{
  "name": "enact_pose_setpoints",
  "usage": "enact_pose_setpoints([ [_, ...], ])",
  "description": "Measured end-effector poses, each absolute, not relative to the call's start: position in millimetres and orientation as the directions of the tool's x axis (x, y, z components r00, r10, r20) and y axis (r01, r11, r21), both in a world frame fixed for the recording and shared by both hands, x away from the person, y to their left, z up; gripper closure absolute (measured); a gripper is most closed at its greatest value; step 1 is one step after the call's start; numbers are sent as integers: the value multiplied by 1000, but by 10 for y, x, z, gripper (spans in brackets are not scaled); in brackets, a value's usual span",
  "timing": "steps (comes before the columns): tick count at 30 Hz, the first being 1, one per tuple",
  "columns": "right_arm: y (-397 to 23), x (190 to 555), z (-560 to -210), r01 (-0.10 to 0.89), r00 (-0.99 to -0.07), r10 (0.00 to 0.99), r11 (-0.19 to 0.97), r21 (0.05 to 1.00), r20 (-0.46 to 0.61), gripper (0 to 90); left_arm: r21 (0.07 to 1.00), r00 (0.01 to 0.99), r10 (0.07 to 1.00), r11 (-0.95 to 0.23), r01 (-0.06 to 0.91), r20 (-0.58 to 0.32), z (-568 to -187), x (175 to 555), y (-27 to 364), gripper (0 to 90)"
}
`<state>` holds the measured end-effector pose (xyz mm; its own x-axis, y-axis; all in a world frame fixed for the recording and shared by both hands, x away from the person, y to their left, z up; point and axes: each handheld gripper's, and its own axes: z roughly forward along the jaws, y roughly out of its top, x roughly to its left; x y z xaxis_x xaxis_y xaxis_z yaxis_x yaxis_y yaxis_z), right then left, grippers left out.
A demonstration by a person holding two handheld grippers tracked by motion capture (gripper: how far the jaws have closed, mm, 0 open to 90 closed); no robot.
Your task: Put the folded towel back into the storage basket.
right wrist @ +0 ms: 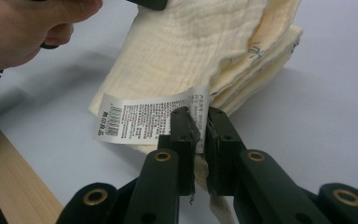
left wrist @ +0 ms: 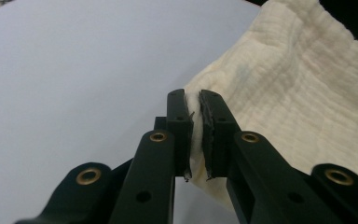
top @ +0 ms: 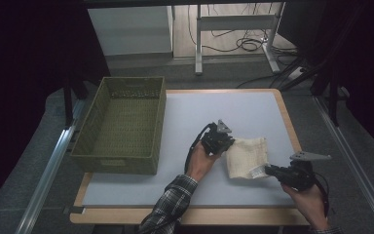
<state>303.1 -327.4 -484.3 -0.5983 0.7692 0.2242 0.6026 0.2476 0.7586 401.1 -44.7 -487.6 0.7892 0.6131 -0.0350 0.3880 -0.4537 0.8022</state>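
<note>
A folded cream cloth point(top: 246, 157) lies on the white table mat, between my two hands. My left gripper point(top: 225, 144) pinches its left edge; in the left gripper view the jaws are shut on a fold of the cloth point(left wrist: 279, 84), with my left gripper point(left wrist: 196, 112) holding that edge raised off the mat. My right gripper point(top: 269, 170) grips the cloth's near right corner. In the right gripper view my right gripper point(right wrist: 204, 122) is shut on the cloth point(right wrist: 186, 42) just beside its white printed label point(right wrist: 140, 119).
A green woven basket point(top: 121, 124) stands at the mat's left, open and with nothing in it. The wooden table edge point(top: 126, 214) runs along the front. A desk frame and cables point(top: 238, 34) stand on the floor beyond the table.
</note>
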Motion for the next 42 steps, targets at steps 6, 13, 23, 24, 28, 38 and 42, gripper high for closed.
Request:
enact_pose_setpoints([
  [6, -3107, 3084, -4771, 586, -625, 748, 261, 767, 223, 826, 800, 772, 636, -461, 385, -5, -4767, 4007, -276, 829],
  [13, -2918, 3136, -4707, 556, -657, 728, 291, 779, 197, 824, 798, 751, 660, -471, 375, 36, -4635, 3983, -110, 827],
  [23, -2700, 3236, -4642, 533, -685, 705, 312, 787, 184, 824, 792, 722, 688, -479, 379, 70, -4533, 3976, 68, 825],
  [24, -2685, 3245, -4637, 531, -687, 703, 313, 787, 185, 824, 792, 720, 690, -478, 380, 71, -4522, 3976, 84, 825],
  [28, -2626, 3275, -4620, 526, -694, 697, 318, 789, 182, 824, 790, 713, 696, -480, 381, 79, -4467, 3974, 149, 825],
  [38, -2389, 3378, -4519, 508, -714, 676, 322, 799, 182, 823, 788, 686, 717, -492, 370, 126, -4251, 3989, 358, 825],
  [42, -2248, 3457, -4445, 495, -728, 662, 327, 805, 179, 823, 784, 671, 727, -497, 371, 144, -4148, 4017, 513, 825],
])
